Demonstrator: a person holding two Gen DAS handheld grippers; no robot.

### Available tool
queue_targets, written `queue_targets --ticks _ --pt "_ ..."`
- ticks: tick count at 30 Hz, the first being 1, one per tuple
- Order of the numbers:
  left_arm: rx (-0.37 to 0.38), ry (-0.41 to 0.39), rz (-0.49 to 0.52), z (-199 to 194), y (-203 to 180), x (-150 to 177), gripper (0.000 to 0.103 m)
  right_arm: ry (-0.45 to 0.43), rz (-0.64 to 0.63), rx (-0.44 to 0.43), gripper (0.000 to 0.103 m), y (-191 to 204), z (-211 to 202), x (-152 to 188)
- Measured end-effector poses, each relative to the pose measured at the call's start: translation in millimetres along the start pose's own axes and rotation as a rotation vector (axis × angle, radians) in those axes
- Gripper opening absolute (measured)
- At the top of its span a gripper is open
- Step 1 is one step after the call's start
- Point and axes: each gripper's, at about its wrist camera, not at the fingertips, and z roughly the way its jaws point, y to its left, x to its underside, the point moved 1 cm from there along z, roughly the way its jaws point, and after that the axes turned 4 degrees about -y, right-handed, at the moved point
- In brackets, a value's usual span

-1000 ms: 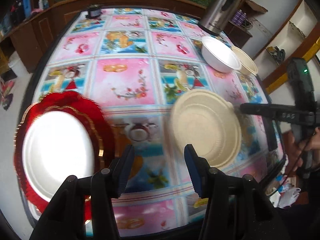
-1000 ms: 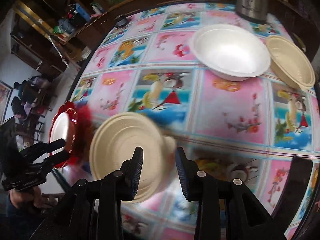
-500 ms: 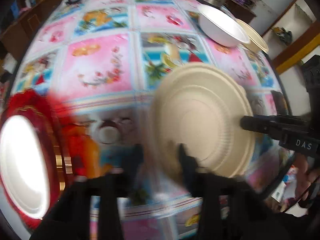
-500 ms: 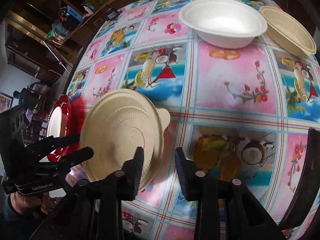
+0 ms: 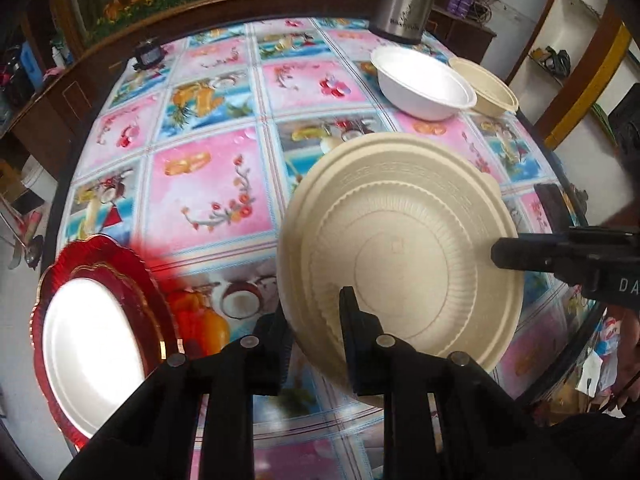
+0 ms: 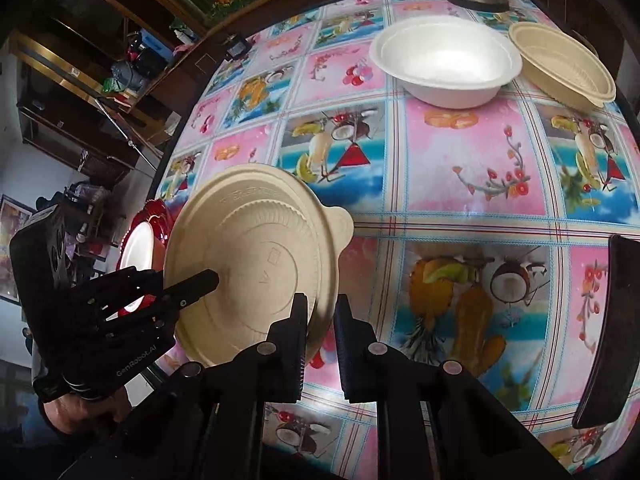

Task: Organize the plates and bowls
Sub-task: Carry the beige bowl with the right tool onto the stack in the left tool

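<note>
A beige ribbed plate (image 5: 400,248) with a small tab on its rim is held between both grippers, tilted above the tablecloth. My left gripper (image 5: 314,320) is shut on its near rim, one finger over the plate and one under it. My right gripper (image 6: 322,316) is shut on the opposite rim of the plate (image 6: 256,264). Each view shows the other gripper: the right gripper (image 5: 560,256) and the left gripper (image 6: 192,284). A white plate (image 5: 96,344) lies on a red scalloped plate (image 5: 52,280) at the table's left edge. A white bowl (image 6: 444,60) and a beige bowl (image 6: 564,64) stand at the far right.
A steel flask (image 5: 404,0) stands at the far edge behind the bowls. A small black object (image 5: 148,54) sits at the far left corner. A dark flat slab (image 6: 604,332) lies near the right edge. The flowered tablecloth (image 5: 208,184) covers the round table.
Both grippers closed onto the beige plate's rim, left then right. The plate came up off the cloth, tilted, and now fills more of the left wrist view.
</note>
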Motion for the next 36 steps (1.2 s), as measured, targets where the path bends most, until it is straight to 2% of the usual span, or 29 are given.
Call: queue_targets --ticks 18,20,28,36 --pt "-0.076 -0.095 -0.14 -47 63 15 0.022 0.015 -0.15 -0.061 0.015 73 18 -23" --pt "-0.088 -0.107 -0.166 -54 75 17 0.025 0.023 -0.168 -0.068 0.016 84 23 -26" --pt "-0.13 -0.137 -0.275 -75 124 30 0.026 0.068 -0.24 -0.111 0.016 131 50 -36" --pt "-0.176 -0.121 -0.369 -81 173 52 0.026 0.136 -0.289 -0.144 0.016 181 89 -41"
